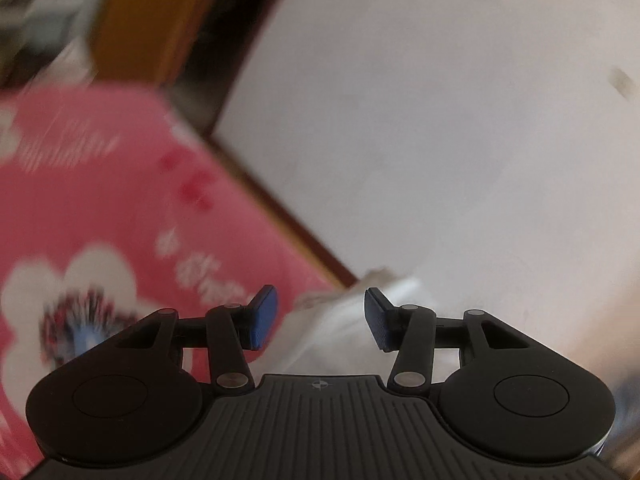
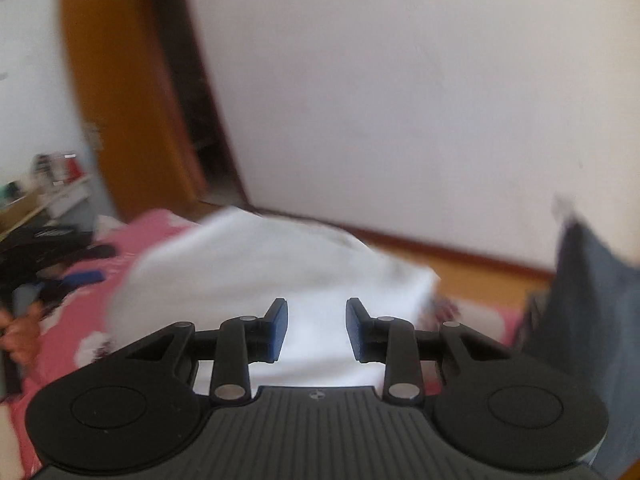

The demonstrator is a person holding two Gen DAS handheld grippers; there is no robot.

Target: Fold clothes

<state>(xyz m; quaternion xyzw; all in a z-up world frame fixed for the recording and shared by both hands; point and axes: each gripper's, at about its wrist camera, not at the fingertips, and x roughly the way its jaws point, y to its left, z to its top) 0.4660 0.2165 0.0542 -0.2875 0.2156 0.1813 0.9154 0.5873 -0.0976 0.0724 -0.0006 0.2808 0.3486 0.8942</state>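
While both jaws stand apart, gripping nothing, the left gripper (image 1: 321,317) and right gripper (image 2: 317,330) hover over a white cloth garment (image 2: 256,272) (blurred) at twelve o'clock, on the pink flowered bedsheet (image 1: 120,200).

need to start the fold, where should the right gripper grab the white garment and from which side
Probably its right-hand edge, where the white garment ends in a corner over the pink bedsheet. Come in from the right with the open right gripper, low along the bed; that edge looks free, while the middle is a blurred mound offering nothing to pinch.
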